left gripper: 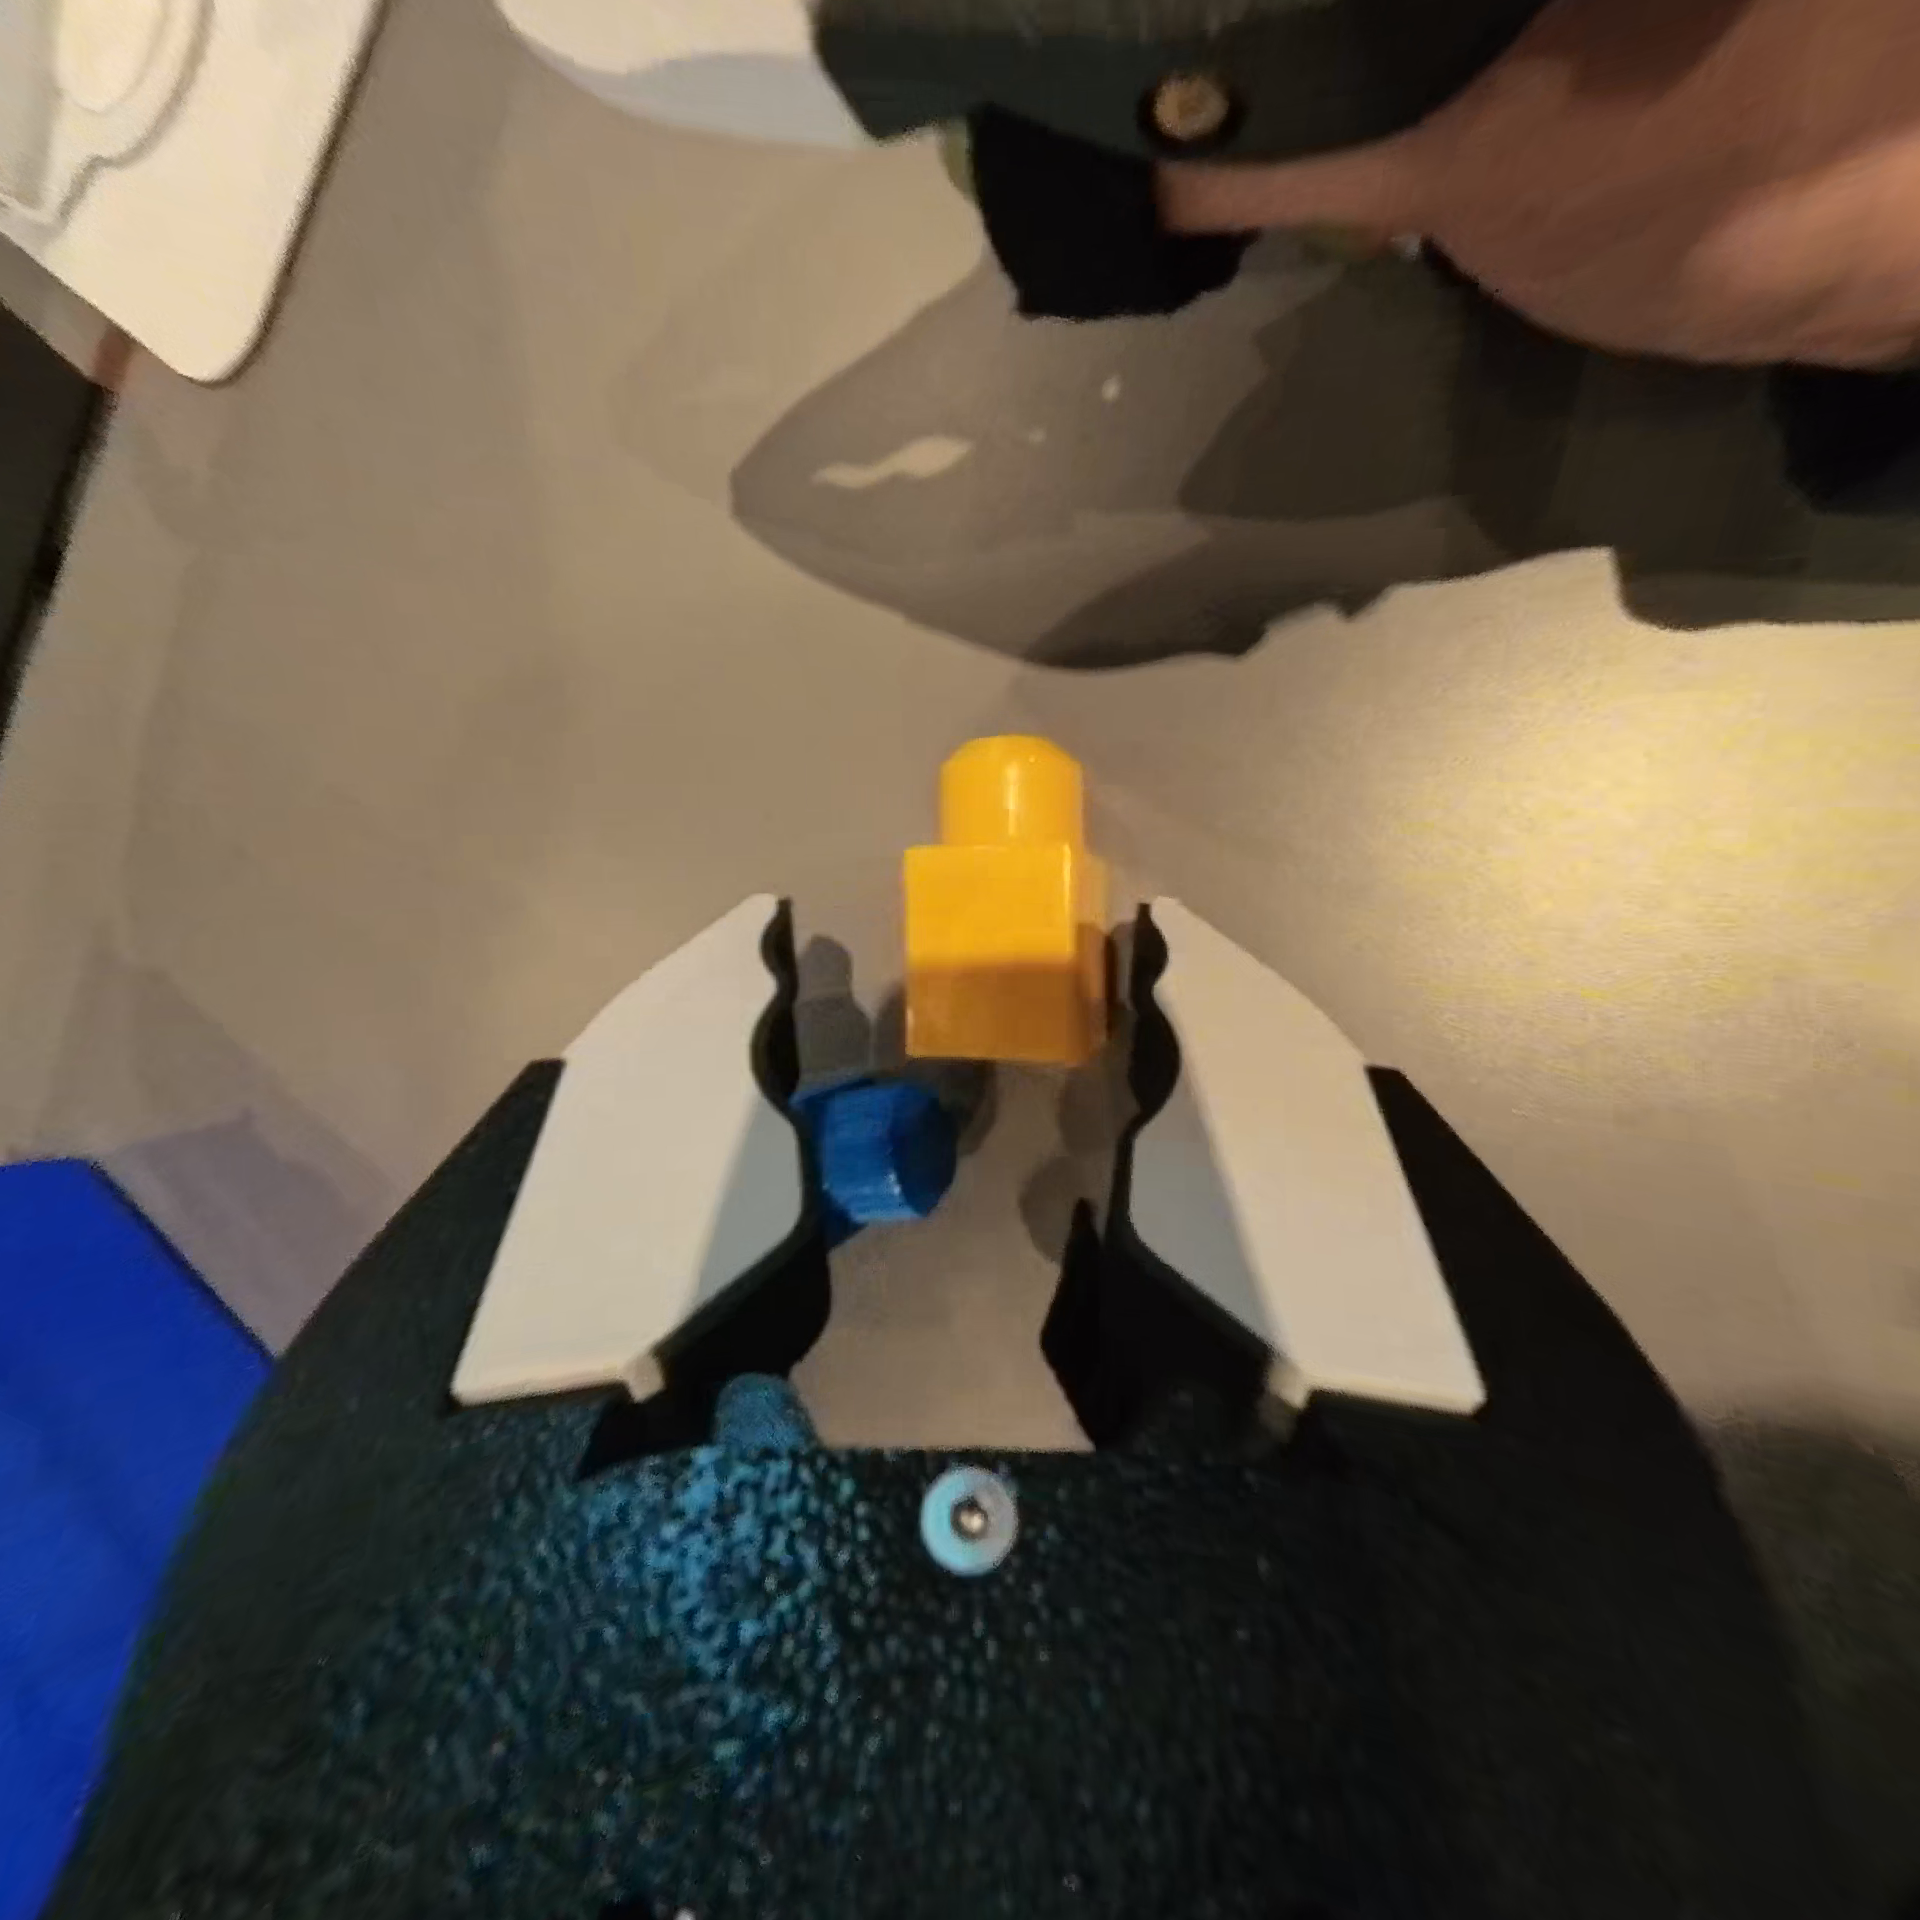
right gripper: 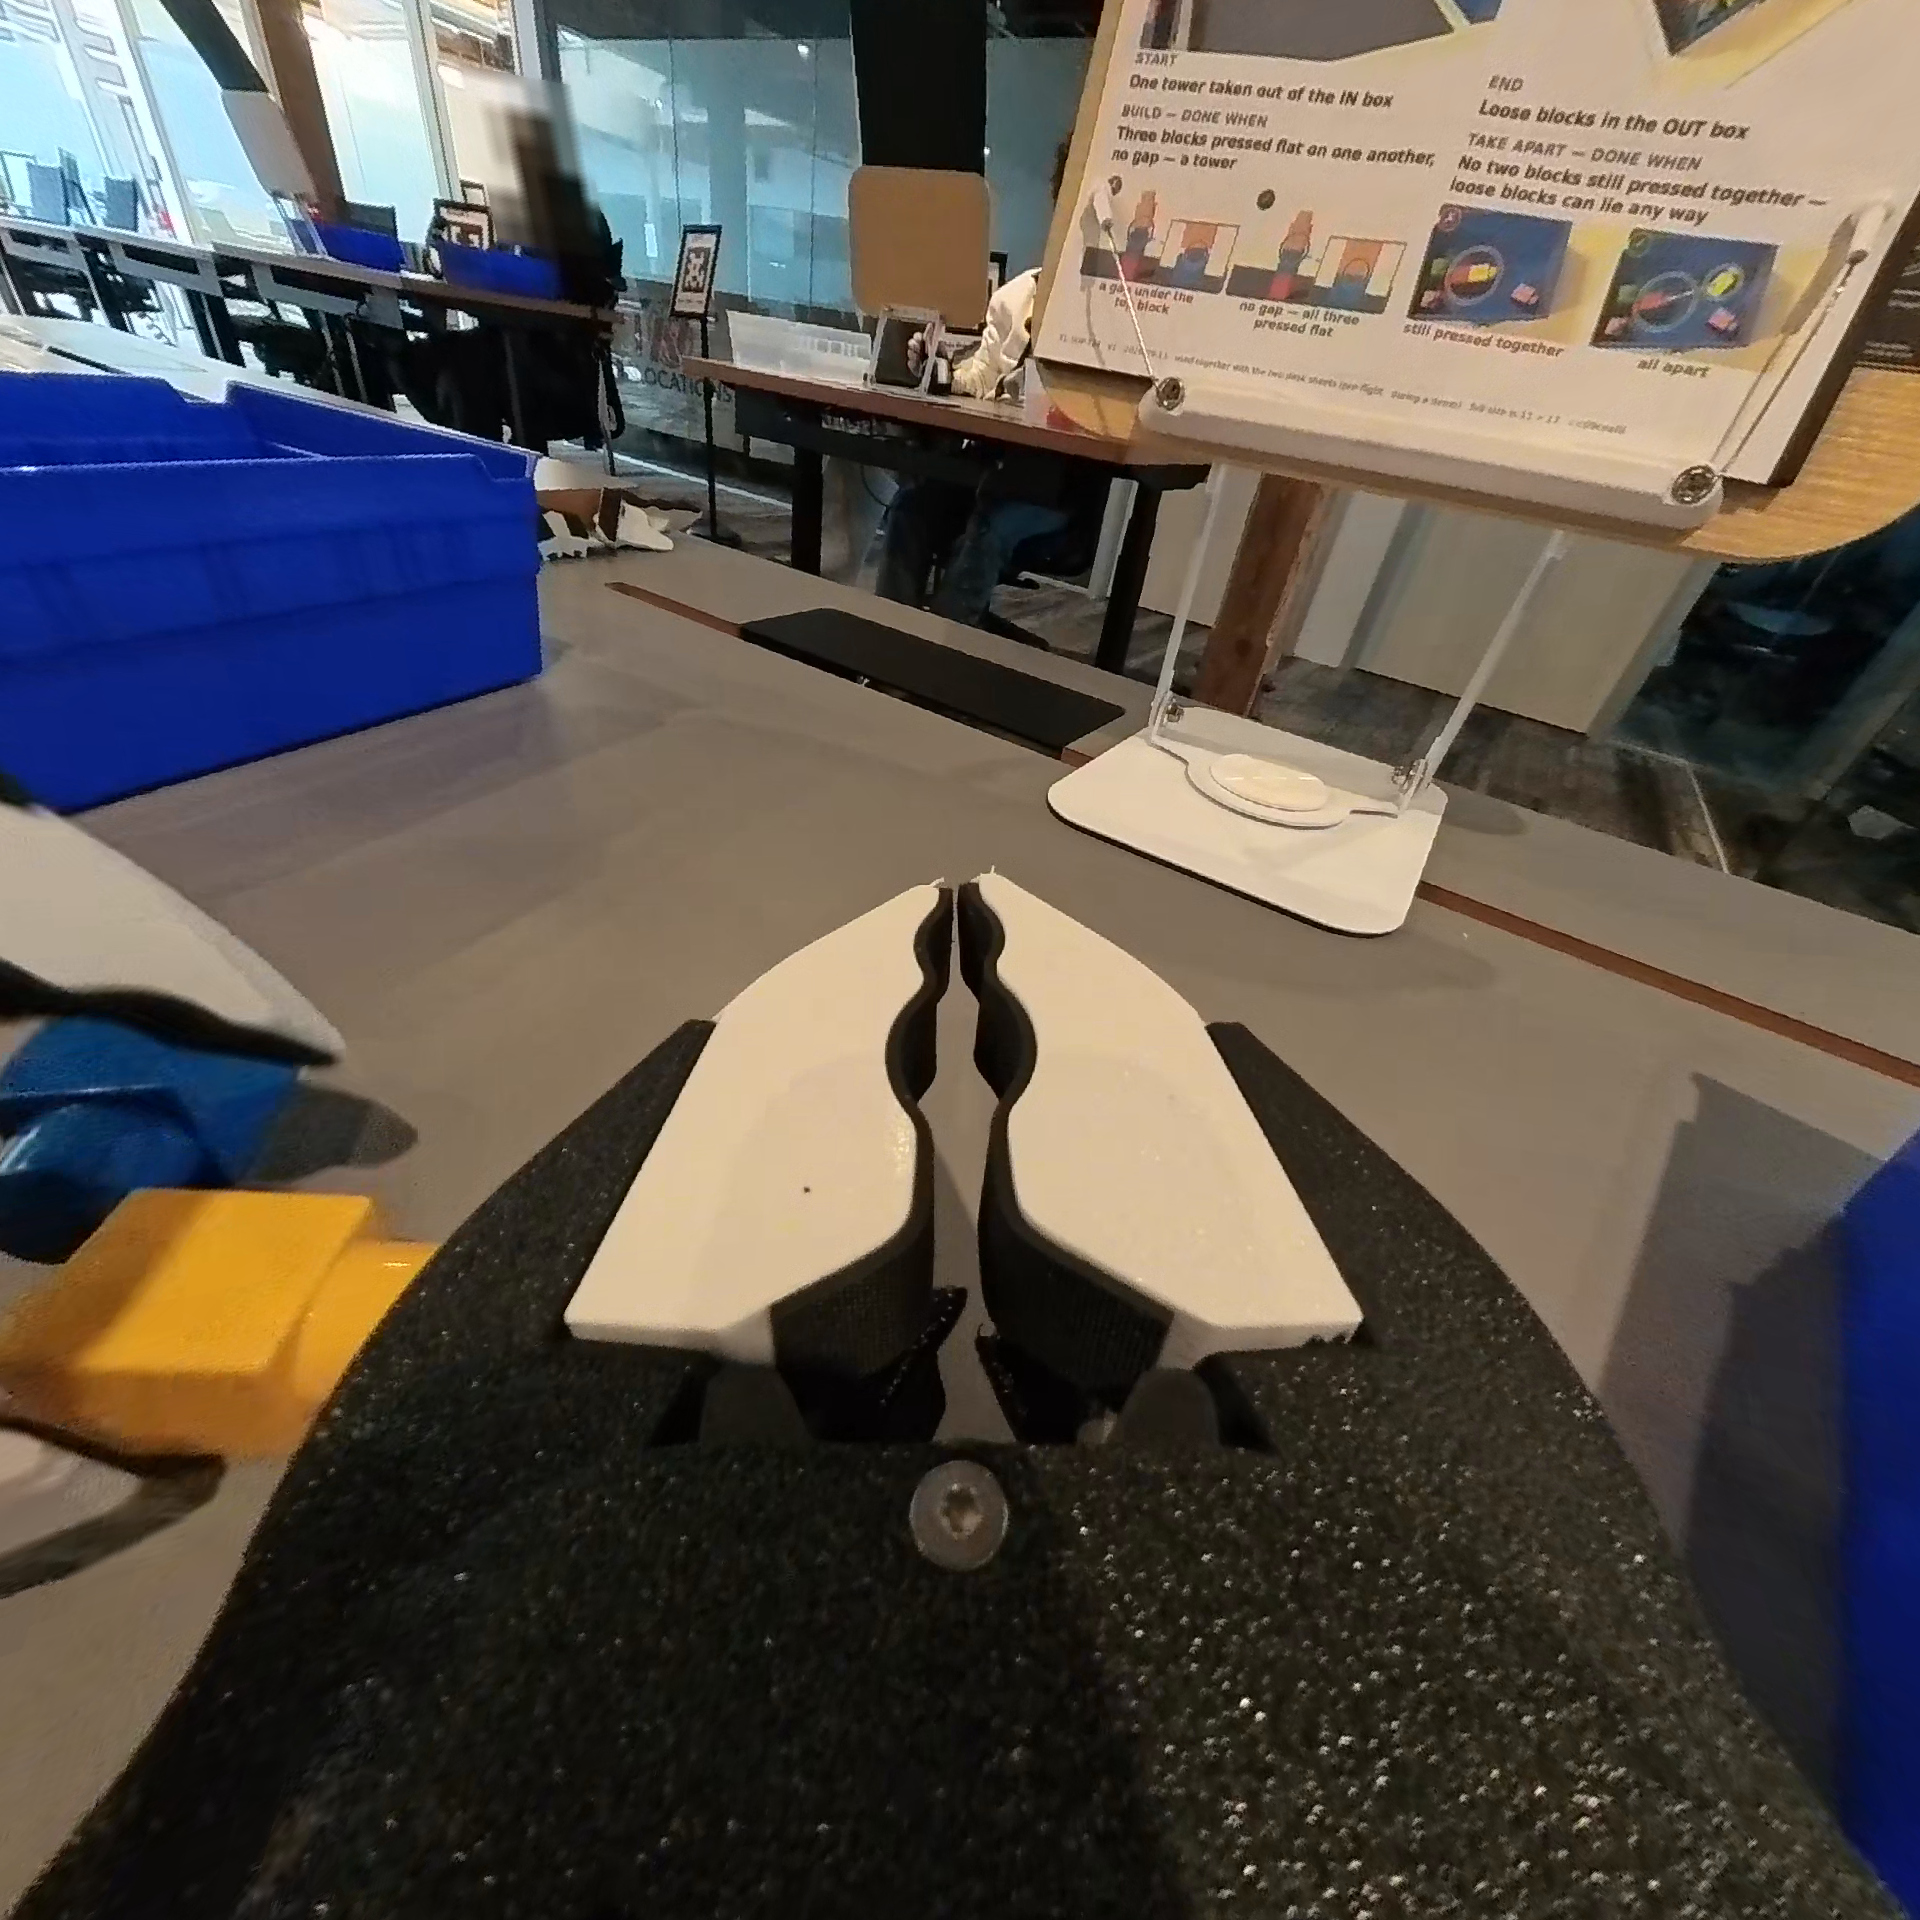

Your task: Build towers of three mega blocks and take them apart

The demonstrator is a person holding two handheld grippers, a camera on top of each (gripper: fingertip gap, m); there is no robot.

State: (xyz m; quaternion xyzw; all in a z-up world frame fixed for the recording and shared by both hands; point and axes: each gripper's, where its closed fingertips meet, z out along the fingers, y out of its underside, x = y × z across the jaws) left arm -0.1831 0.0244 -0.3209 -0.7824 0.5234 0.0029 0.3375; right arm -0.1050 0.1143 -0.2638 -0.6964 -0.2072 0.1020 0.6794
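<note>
My left gripper points down at the grey table. It holds a yellow block and a blue block between its fingers, above the table. The yellow block lies against the right pad, stud pointing away. The blue block lies against the left pad, partly hidden under the yellow one. Both blocks show blurred at the left edge of the right wrist view, yellow and blue. My right gripper is shut and empty over the table. In the left wrist view it is held by a hand at the top right.
Two blue bins stand at the left of the table, and a blue edge shows at the right. A white stand carries an instruction sheet at the back. A black pad lies beyond. A blue bin corner is near my left gripper. One gripper's finger ends stand about 12 cm off the other's.
</note>
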